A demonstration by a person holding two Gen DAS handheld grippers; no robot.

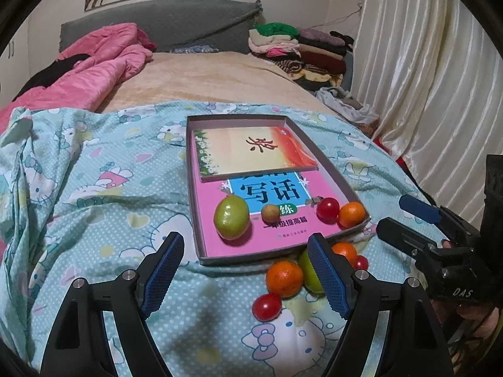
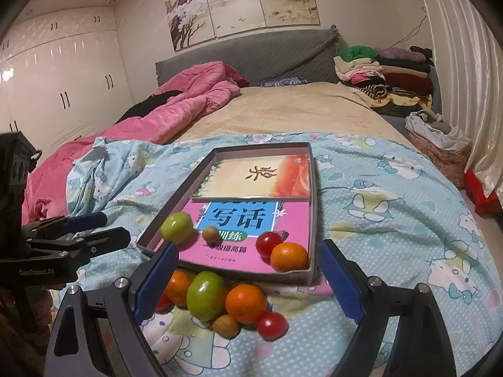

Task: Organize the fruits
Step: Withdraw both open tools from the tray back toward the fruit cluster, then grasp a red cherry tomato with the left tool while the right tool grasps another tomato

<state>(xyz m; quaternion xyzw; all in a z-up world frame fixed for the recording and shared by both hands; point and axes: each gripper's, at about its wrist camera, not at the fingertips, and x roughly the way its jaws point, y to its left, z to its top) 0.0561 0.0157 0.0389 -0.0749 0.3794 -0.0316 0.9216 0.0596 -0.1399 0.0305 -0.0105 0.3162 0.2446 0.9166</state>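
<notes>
A shallow grey box (image 1: 341, 180) (image 2: 311, 188) lies on the bed with two books in it. In it sit a green fruit (image 1: 231, 217) (image 2: 177, 227), a small tan fruit (image 1: 270, 213) (image 2: 210, 234), a red tomato (image 1: 327, 210) (image 2: 268, 243) and an orange (image 1: 352, 214) (image 2: 289, 256). In front of the box lies a loose pile: oranges (image 1: 284, 278) (image 2: 245, 303), a green fruit (image 2: 206, 295), tomatoes (image 1: 266, 306) (image 2: 272, 325) and a tan fruit (image 2: 225, 325). My left gripper (image 1: 248, 278) is open and empty, left of the pile. My right gripper (image 2: 250, 286) is open around the pile, holding nothing.
The box rests on a blue cartoon-print sheet (image 1: 110, 194) (image 2: 393, 220). A pink quilt (image 1: 103, 62) (image 2: 176, 110) lies far left. Folded clothes (image 1: 301, 50) (image 2: 383, 72) are stacked at the far right by the curtain (image 1: 424, 94). A red object (image 2: 481, 194) sits at the right edge.
</notes>
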